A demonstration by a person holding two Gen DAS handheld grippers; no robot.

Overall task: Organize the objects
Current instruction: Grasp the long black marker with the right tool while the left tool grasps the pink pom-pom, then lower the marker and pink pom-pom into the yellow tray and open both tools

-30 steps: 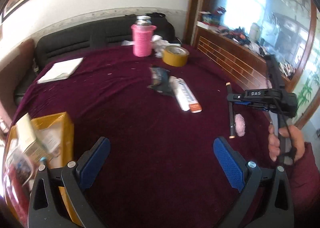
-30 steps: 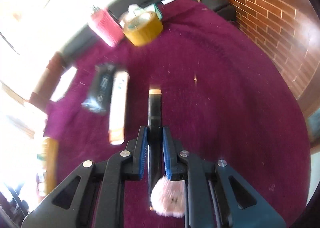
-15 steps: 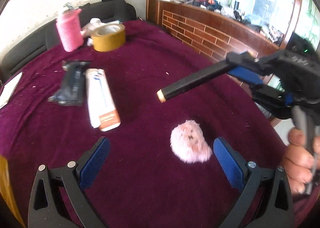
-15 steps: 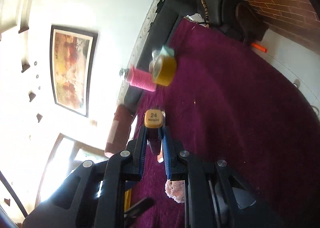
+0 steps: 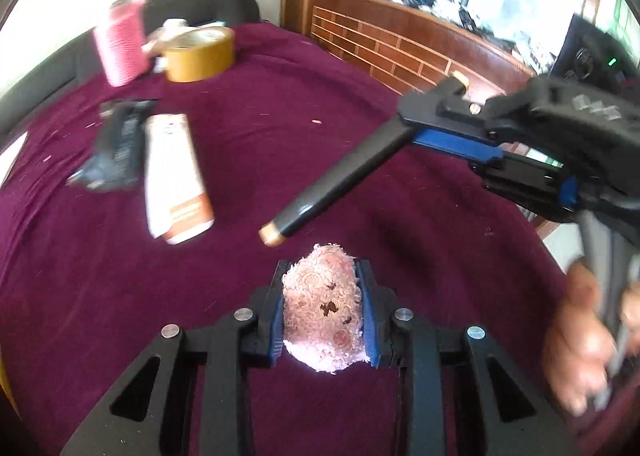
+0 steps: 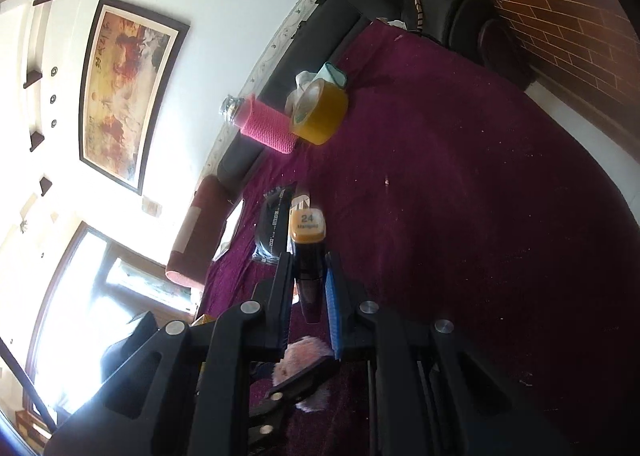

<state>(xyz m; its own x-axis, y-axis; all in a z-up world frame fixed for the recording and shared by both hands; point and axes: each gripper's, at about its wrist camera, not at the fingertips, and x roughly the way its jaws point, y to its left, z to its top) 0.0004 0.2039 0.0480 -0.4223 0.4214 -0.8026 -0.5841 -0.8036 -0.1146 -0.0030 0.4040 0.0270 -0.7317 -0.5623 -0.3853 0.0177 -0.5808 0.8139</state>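
Note:
My left gripper (image 5: 320, 276) is shut on a pink fluffy ball (image 5: 322, 312) resting on the maroon tablecloth (image 5: 400, 248). My right gripper (image 6: 308, 260) is shut on a black marker with an orange cap (image 6: 307, 252) and holds it raised and tilted above the table. In the left wrist view the marker (image 5: 336, 183) slants down to the left from the right gripper (image 5: 430, 117), its tip just above the pink ball. The ball (image 6: 304, 352) shows below the right gripper.
A white tube (image 5: 176, 175) and a black packet (image 5: 116, 143) lie left of centre. A pink-sleeved jar (image 5: 120, 47) and a yellow tape roll (image 5: 200, 53) stand at the back. A black sofa (image 6: 320, 27) and brick-patterned wall (image 5: 400, 47) border the table.
My left gripper has moved onto the pink ball and shut on it. My right gripper lifted the marker off the table and tilted it.

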